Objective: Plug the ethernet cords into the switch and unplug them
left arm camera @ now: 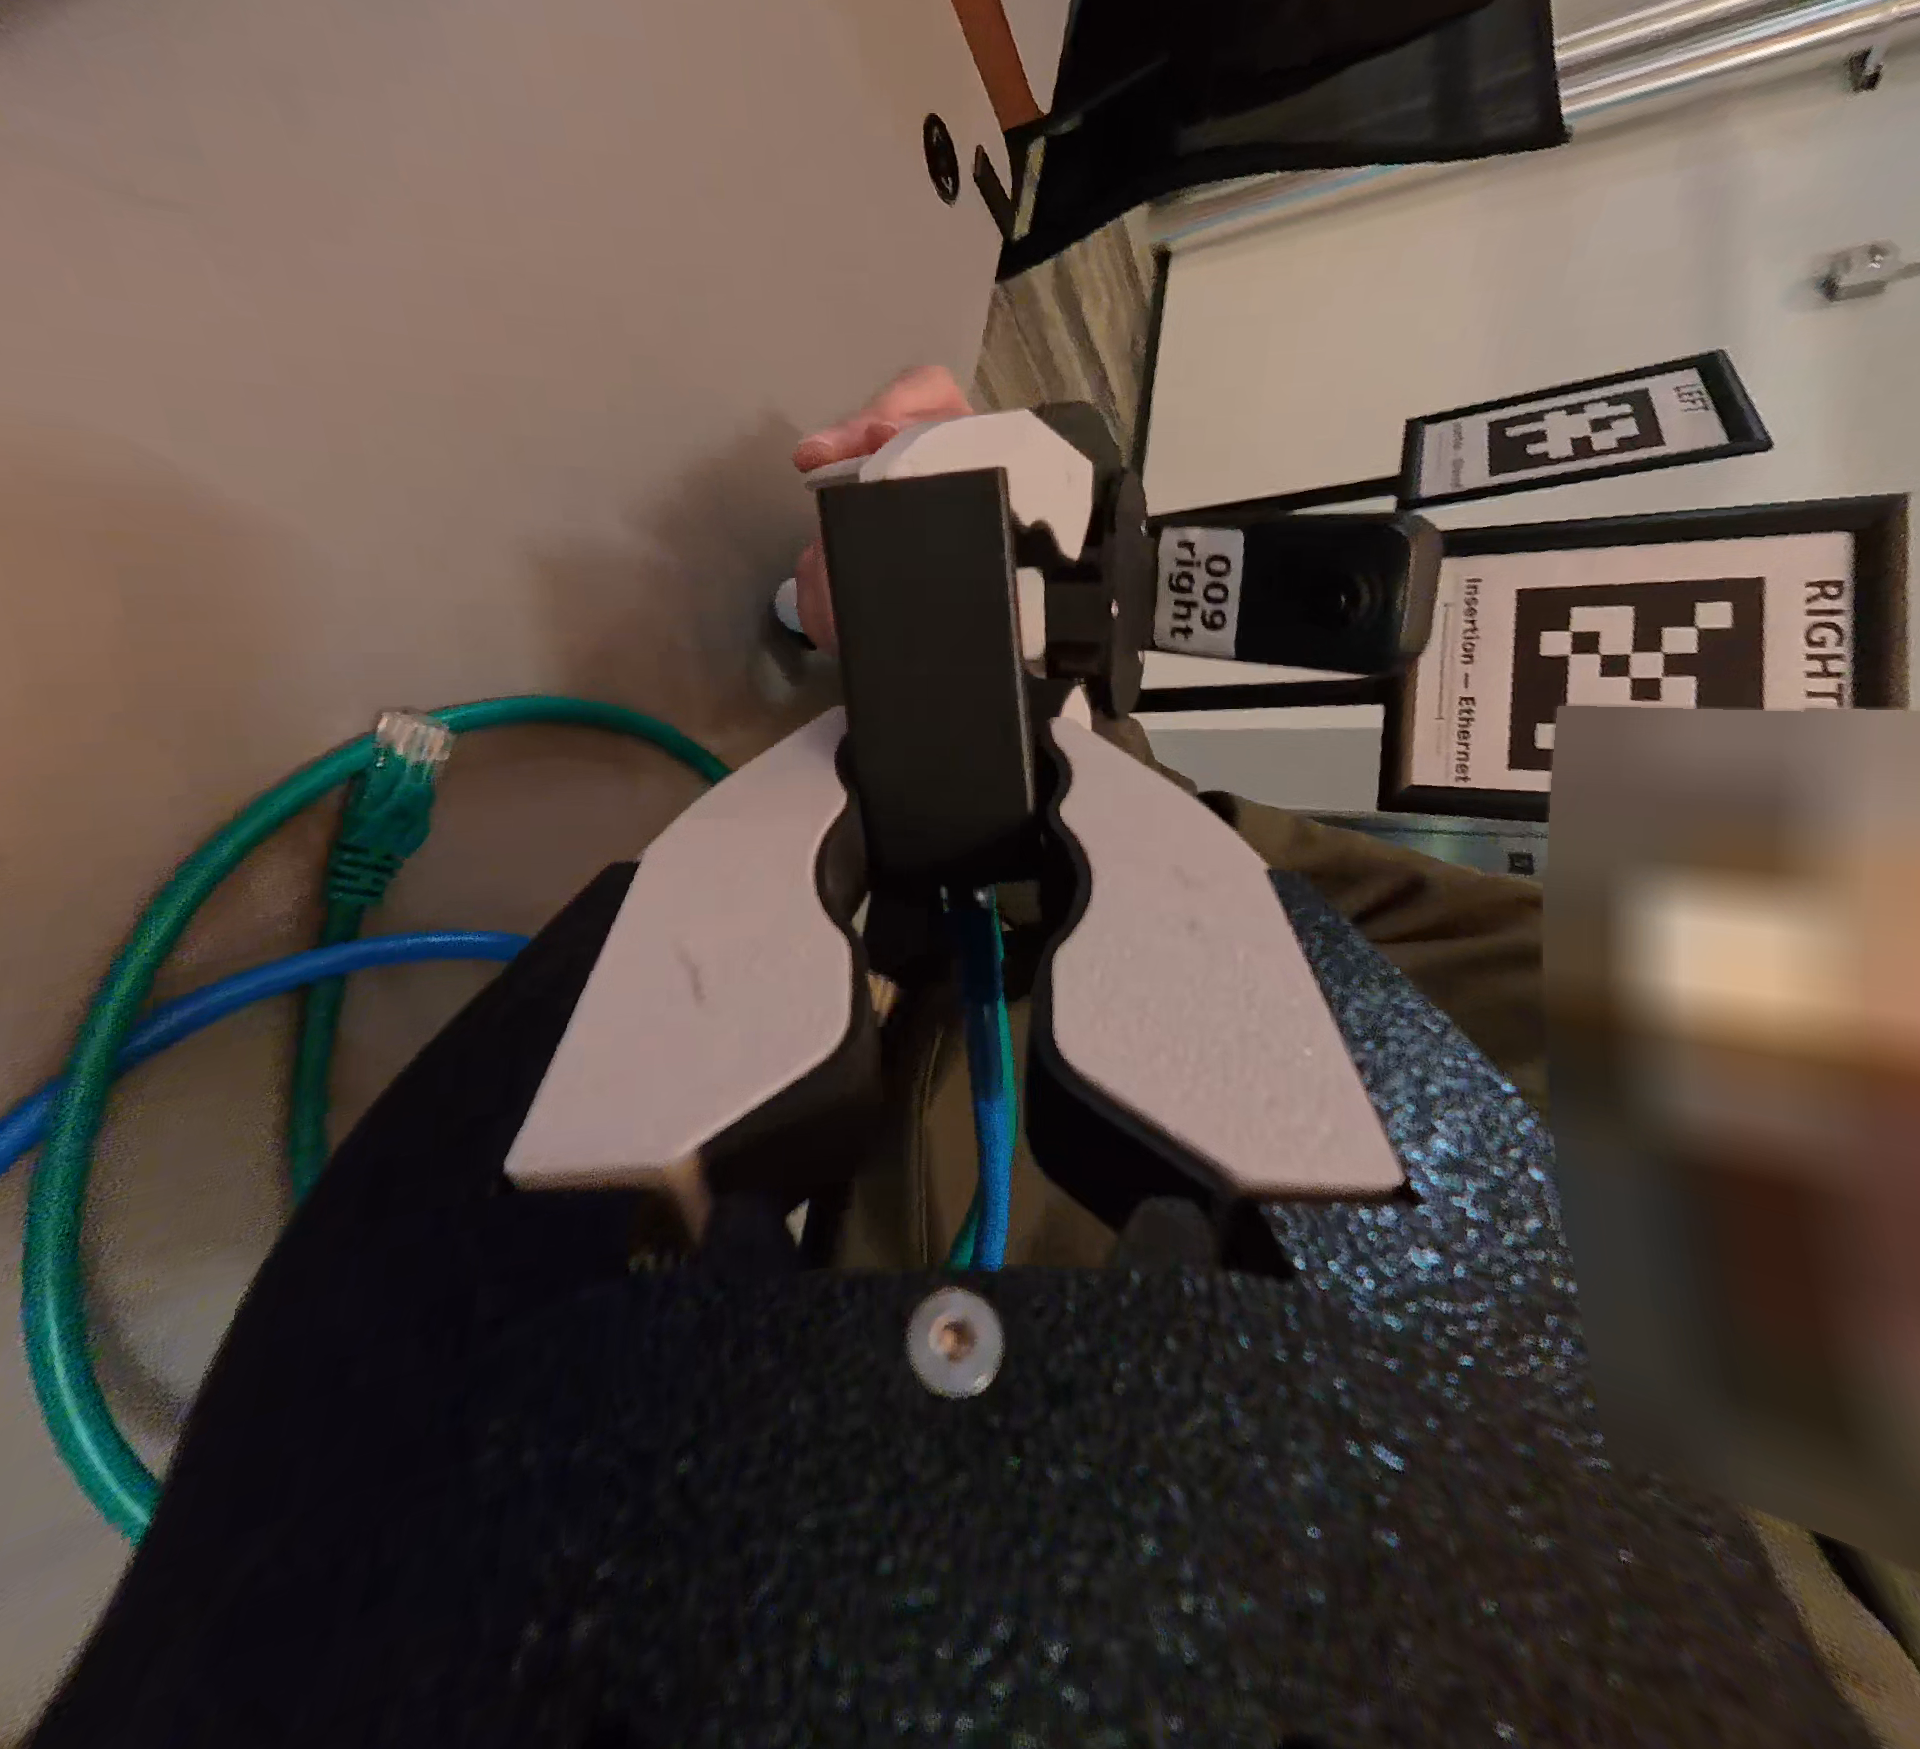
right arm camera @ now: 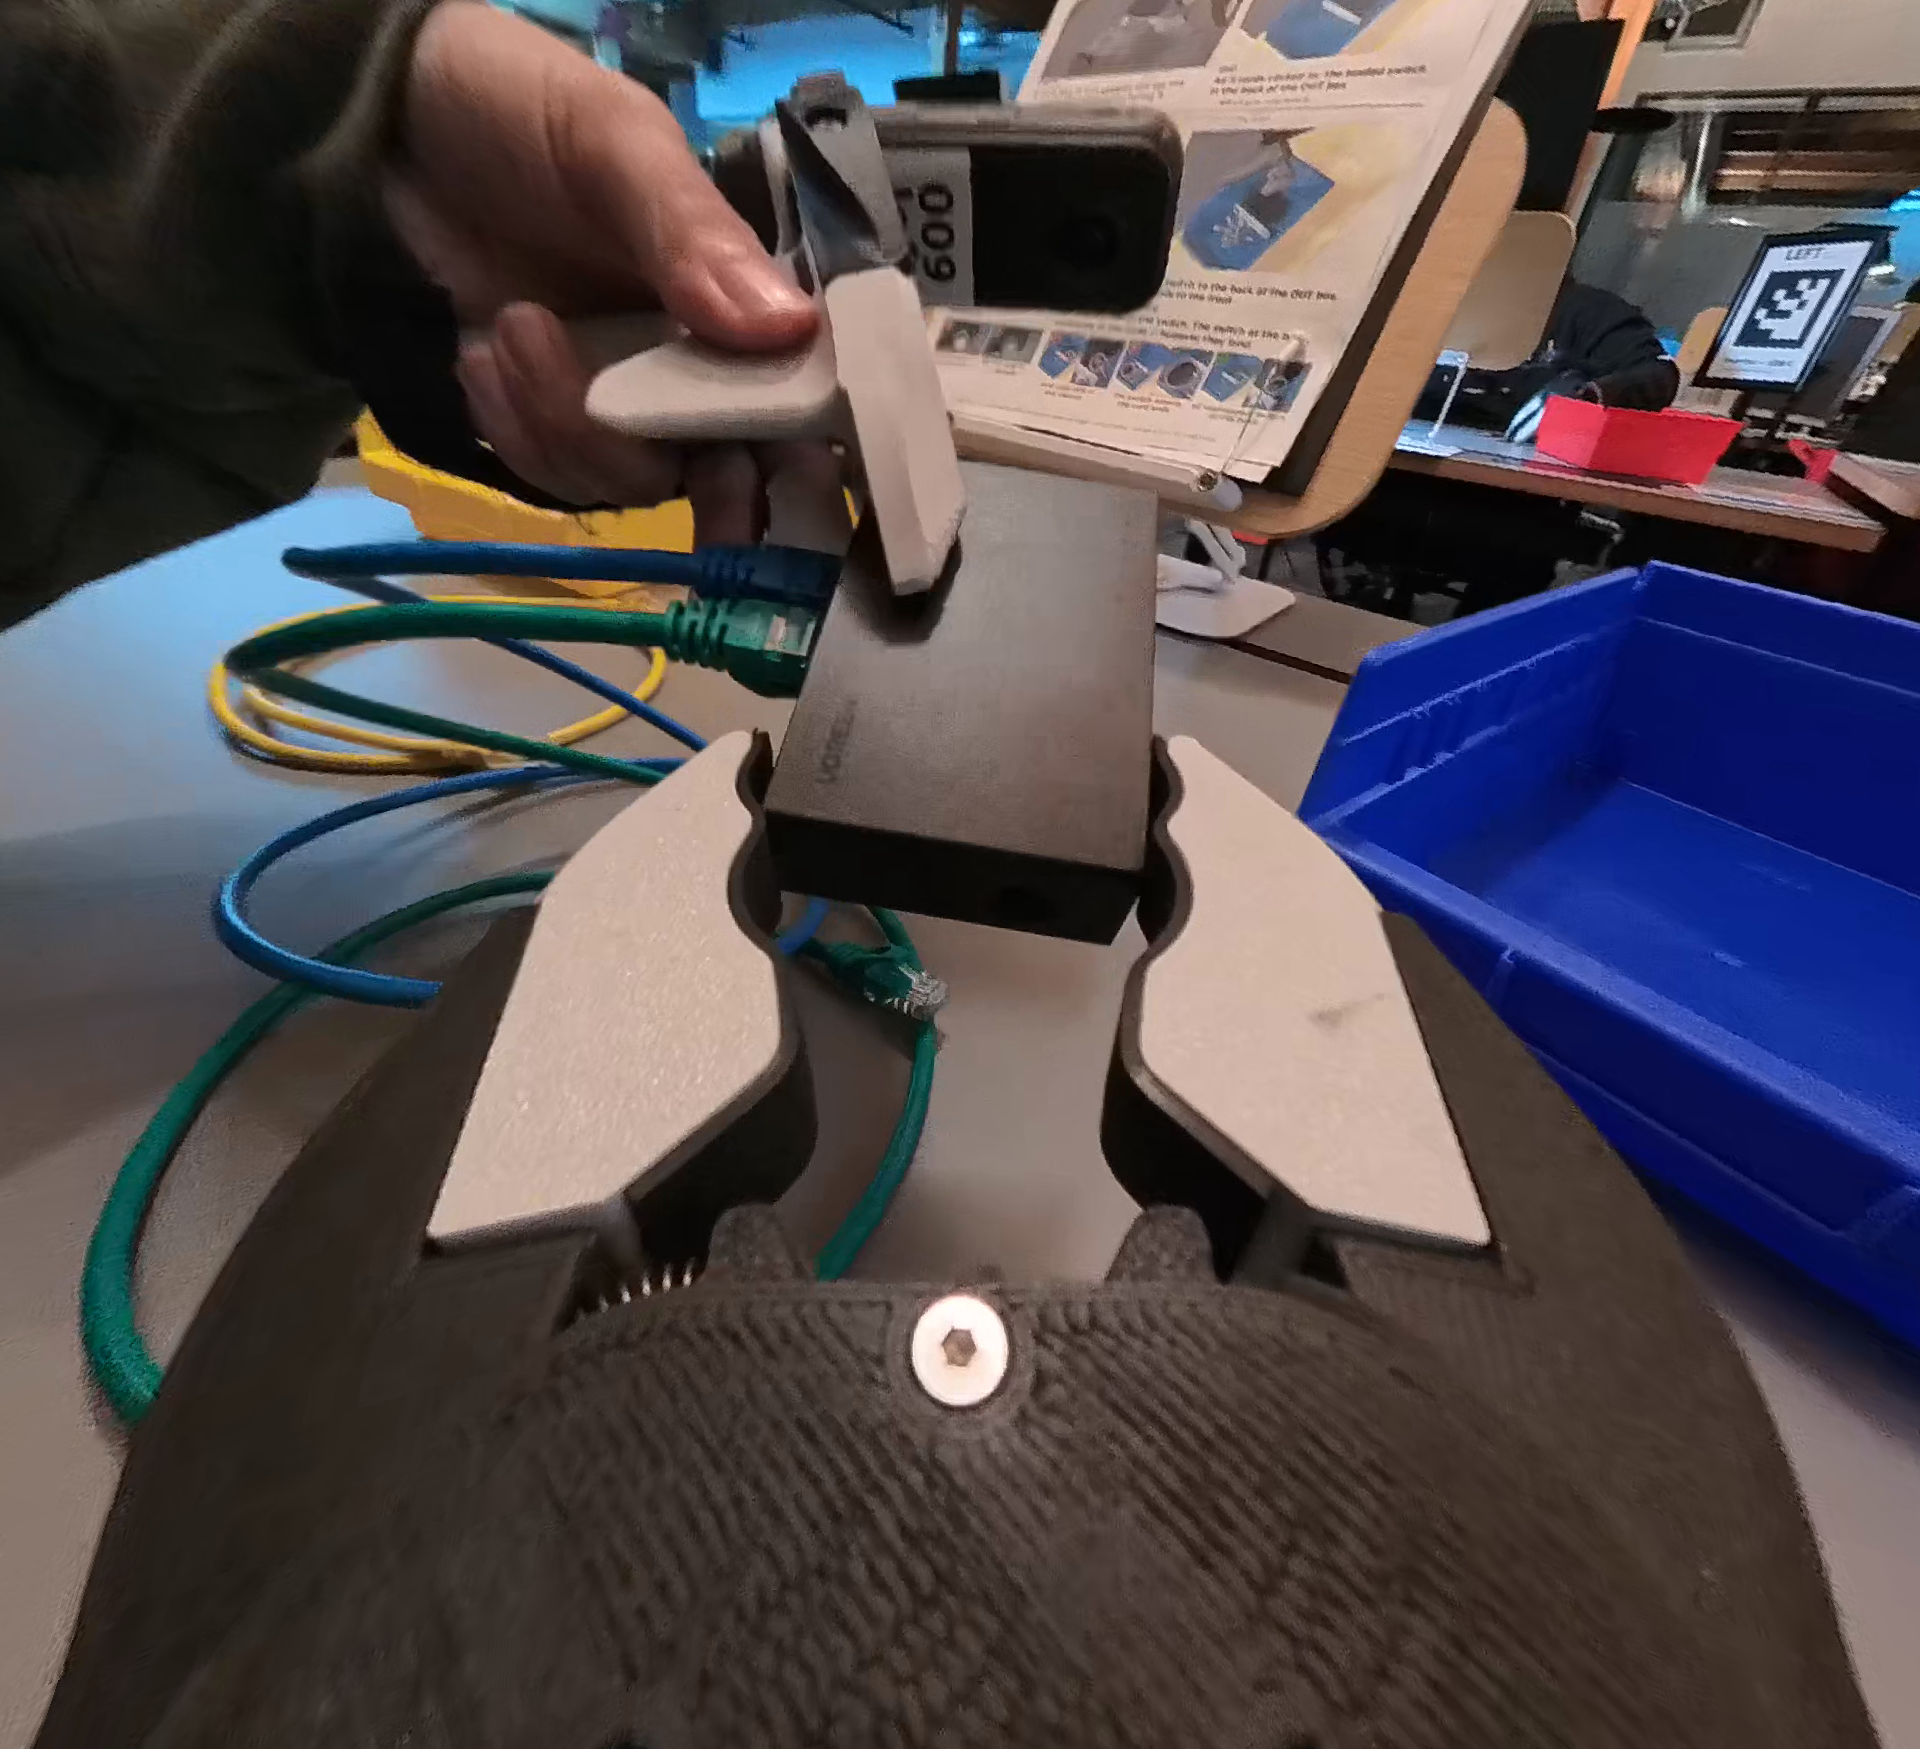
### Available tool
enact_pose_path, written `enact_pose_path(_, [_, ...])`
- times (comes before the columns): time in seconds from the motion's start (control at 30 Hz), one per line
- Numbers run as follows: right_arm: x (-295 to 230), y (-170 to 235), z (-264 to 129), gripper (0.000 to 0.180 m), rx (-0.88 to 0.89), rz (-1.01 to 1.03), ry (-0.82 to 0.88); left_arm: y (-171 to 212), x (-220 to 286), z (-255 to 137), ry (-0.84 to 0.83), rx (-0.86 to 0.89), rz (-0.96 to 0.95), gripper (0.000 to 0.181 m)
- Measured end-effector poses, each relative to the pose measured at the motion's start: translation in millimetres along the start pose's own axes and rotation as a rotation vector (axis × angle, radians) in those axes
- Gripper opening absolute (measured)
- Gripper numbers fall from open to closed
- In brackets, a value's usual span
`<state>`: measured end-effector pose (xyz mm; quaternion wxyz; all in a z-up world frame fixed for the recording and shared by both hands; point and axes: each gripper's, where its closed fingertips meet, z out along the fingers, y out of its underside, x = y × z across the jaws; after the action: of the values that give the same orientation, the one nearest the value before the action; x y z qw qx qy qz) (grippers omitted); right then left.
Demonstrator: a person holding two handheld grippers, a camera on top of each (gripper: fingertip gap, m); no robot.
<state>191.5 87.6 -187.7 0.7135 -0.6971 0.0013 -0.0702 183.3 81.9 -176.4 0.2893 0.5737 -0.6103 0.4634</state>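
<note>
Grey tabletop (right arm camera: 125,847) fills the near ground of the right wrist view, with a blue bin (right arm camera: 1662,868) at the right, a yellow bin (right arm camera: 457,484) mostly hidden behind a sleeve and hand at the far left, and a propped clipboard of printed sheets (right arm camera: 1278,172) beyond.

The right gripper (right arm camera: 961,826) has its two grey fingers closed on the near end of the black switch (right arm camera: 987,712), one on each long side, holding it clear of the table. A blue cord (right arm camera: 520,561) and a green cord (right arm camera: 468,629) are plugged side by side into the switch's left face. A loose green plug (right arm camera: 914,987) lies on the table under the switch, and a yellow cord (right arm camera: 436,743) coils farther left.

At the far end of the switch sits the left gripper (right arm camera: 914,546), held by a person's hand (right arm camera: 582,245). Only one of its fingers shows clearly there (blur softens the tip).

In the left wrist view, turned sideways, the left gripper (left arm camera: 951,826) clamps the end of the switch (left arm camera: 935,660) between its fingers. The blue cord (left arm camera: 987,1076) runs down between them, the green one nearly hidden behind it. The loose green plug (left arm camera: 400,774) shows at the left. The switch's ports are out of sight.
</note>
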Motion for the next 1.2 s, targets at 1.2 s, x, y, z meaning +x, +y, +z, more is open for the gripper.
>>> enact_pose_path(1.2, [30, -12, -14, 0.066, 0.128, 0.150, 0.111, -29, 12, -19, 0.035, 0.188, 0.221, 0.050])
